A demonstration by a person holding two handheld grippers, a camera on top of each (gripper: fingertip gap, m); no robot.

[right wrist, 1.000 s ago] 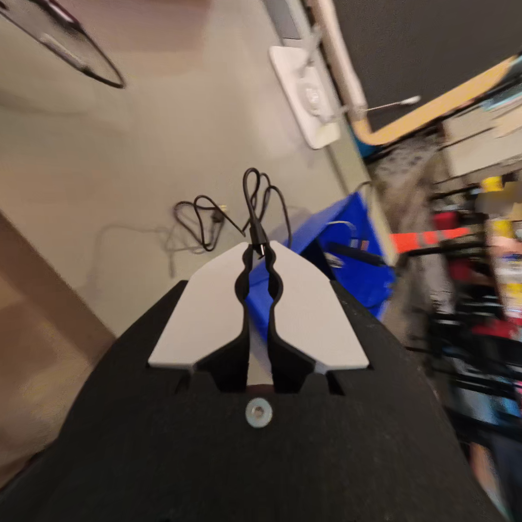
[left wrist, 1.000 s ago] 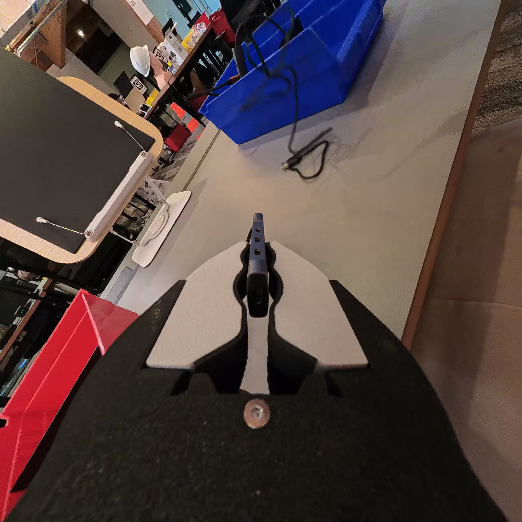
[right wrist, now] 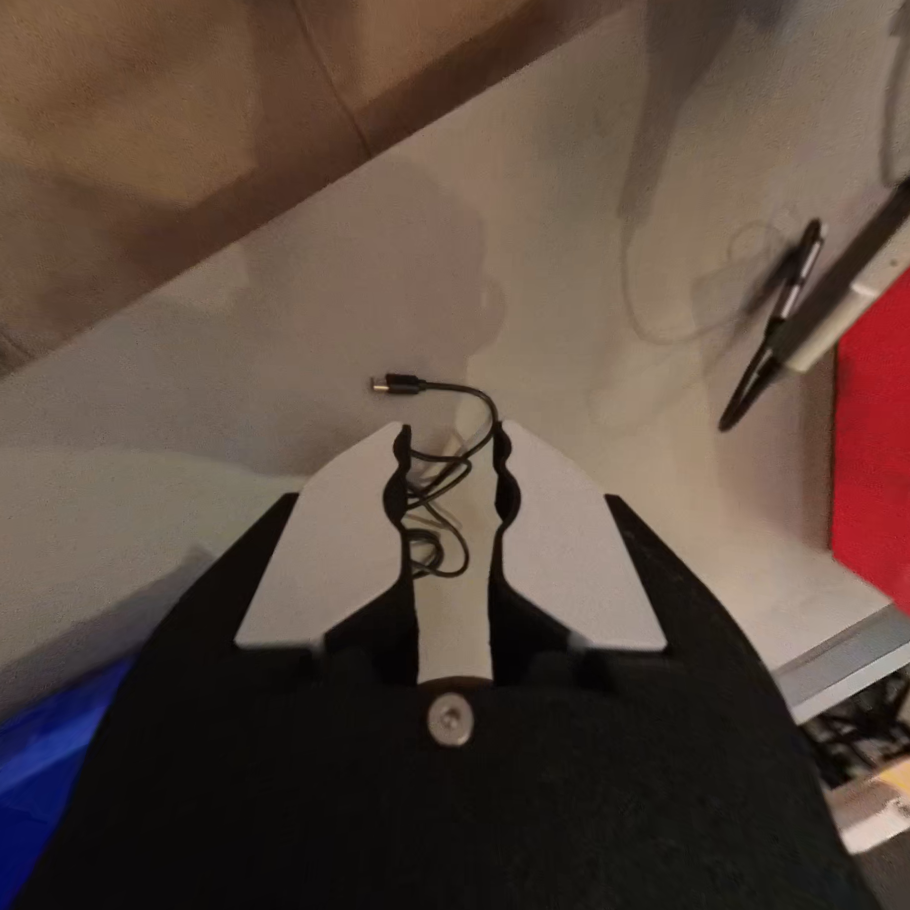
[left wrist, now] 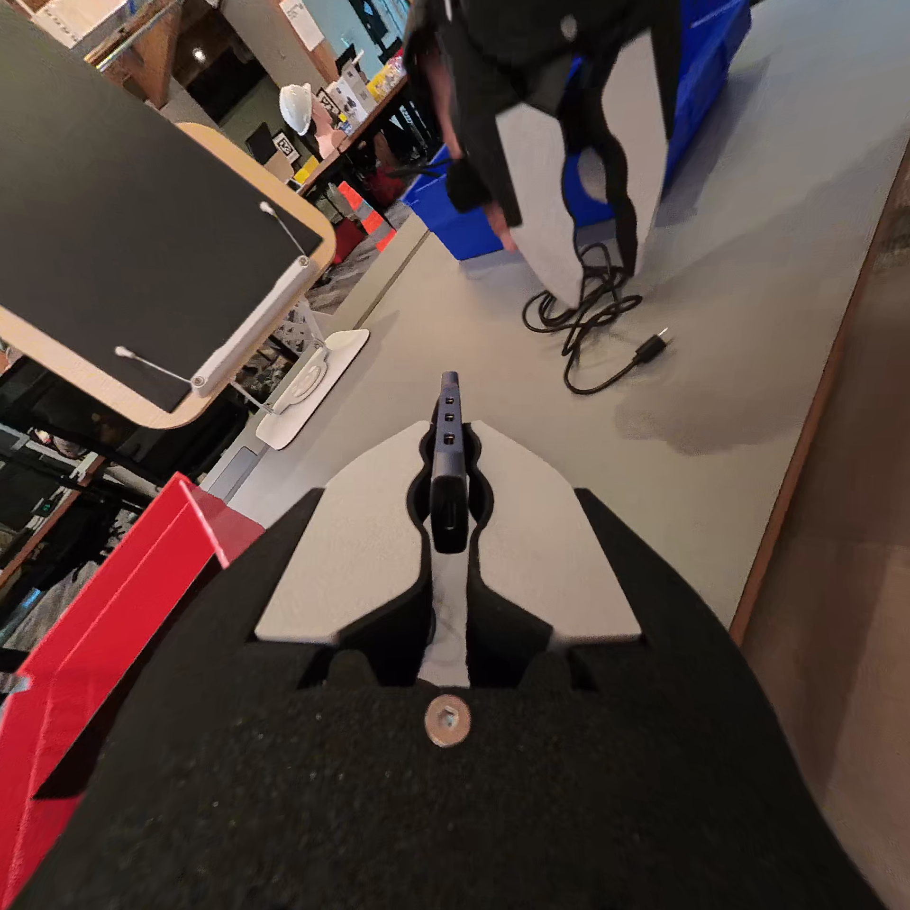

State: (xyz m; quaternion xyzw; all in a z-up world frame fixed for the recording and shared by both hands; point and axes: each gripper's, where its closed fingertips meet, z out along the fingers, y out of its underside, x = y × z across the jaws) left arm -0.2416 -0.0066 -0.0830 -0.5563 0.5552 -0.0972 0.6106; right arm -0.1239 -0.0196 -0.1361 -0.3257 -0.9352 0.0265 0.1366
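- Your left gripper (left wrist: 449, 433) is clamped tight on a slim dark hub with small ports (left wrist: 449, 472), held above the grey table (left wrist: 541, 384).
- Your right gripper (right wrist: 453, 433) has its jaws apart, gripping nothing, poised over the tangled black cable (right wrist: 438, 522) lying on that table, near the blue bin (left wrist: 458, 221).

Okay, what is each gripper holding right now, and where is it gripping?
The left gripper clamps a dark slim hub around its middle. The right gripper is open, holding nothing; the black cable lies beneath it.
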